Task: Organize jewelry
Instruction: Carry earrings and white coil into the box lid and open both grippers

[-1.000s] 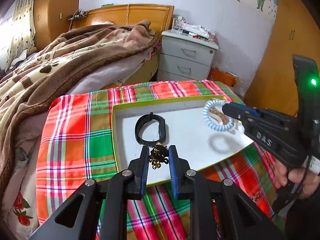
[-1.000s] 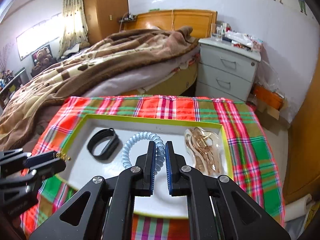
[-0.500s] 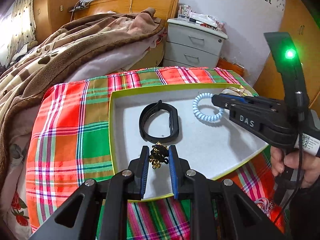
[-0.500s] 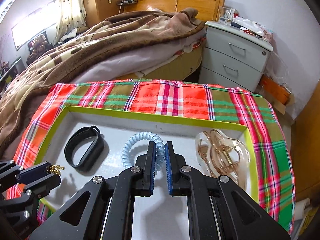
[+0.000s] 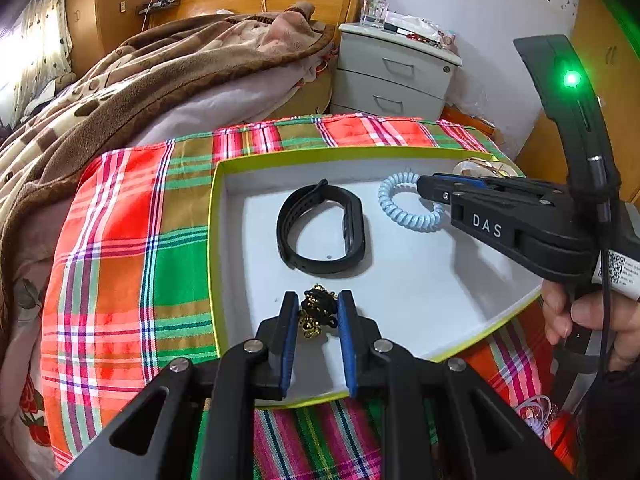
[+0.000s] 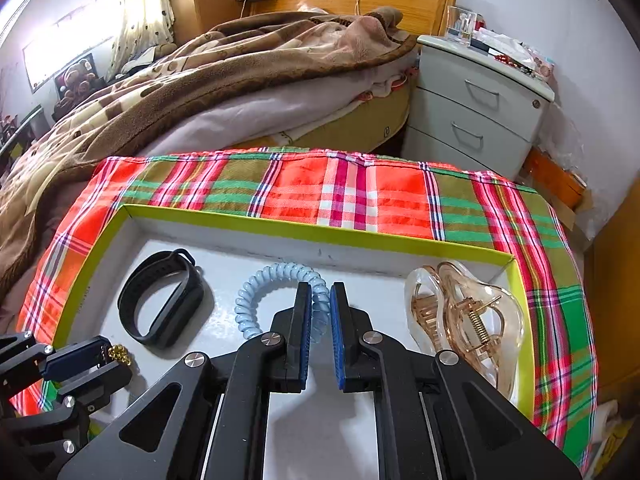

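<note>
A shallow white tray with a lime rim (image 5: 214, 240) (image 6: 288, 229) lies on a plaid cloth. My left gripper (image 5: 318, 312) is shut on a black and gold bead bracelet (image 5: 316, 314) just above the tray's near left part; the gripper also shows in the right wrist view (image 6: 100, 354). My right gripper (image 6: 321, 308) is shut on a light blue spiral hair tie (image 6: 276, 276), low over the tray's middle; both also show in the left wrist view (image 5: 424, 192) (image 5: 400, 204). A black wristband (image 5: 320, 232) (image 6: 160, 300) lies in the tray.
A clear amber hair claw (image 6: 460, 312) lies at the tray's right end. The plaid cloth (image 5: 132, 248) covers the table. A bed with a brown blanket (image 6: 180, 80) and a grey nightstand (image 6: 476, 100) stand behind. More small items (image 5: 532, 412) lie on the cloth near the right hand.
Both grippers have moved lower and forward over the tray, each still holding its item. The hair tie has come down close to the tray floor.
</note>
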`<state>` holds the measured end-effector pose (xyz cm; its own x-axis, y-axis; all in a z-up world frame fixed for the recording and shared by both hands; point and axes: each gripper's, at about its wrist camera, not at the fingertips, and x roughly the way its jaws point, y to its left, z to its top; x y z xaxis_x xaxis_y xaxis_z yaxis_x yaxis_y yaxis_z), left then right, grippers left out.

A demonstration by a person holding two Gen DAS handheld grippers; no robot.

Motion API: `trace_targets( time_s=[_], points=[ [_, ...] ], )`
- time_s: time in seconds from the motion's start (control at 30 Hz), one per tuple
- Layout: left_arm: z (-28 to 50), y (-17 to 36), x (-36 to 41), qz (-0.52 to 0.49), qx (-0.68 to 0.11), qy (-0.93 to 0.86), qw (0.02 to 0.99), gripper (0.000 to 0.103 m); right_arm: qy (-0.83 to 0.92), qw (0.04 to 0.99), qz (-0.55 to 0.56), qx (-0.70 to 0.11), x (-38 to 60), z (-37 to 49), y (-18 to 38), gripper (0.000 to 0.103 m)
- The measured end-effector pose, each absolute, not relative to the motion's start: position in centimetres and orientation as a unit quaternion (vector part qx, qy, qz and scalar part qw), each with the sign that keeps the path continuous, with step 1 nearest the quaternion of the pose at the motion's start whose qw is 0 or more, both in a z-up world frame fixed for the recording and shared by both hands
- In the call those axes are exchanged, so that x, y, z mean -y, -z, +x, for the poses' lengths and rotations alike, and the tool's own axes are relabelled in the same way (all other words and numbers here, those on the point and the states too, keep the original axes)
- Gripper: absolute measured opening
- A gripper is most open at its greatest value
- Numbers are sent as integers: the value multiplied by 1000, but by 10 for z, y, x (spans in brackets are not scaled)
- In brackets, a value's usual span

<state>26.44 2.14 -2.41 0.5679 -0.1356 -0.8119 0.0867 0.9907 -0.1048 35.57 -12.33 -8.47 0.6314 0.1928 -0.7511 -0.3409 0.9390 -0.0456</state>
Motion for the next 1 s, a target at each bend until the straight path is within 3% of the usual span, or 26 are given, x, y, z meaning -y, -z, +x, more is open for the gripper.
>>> trace_targets(
  time_s=[0.47,0.77,0.93,1.0],
  points=[
    [266,27,-20,-23,-463,61,884,22,-145,897,-91,-408,121,359,88,11],
    [264,26,-19,-23,-461,62,885,28,-149,898,-83,-406,121,358,86,20],
    [262,22,-20,-25,-459,60,886,32,-150,900,-77,-403,123,355,83,34],
    [260,20,-20,-25,-456,58,888,34,-151,901,-71,-400,125,351,80,35]
  ],
)
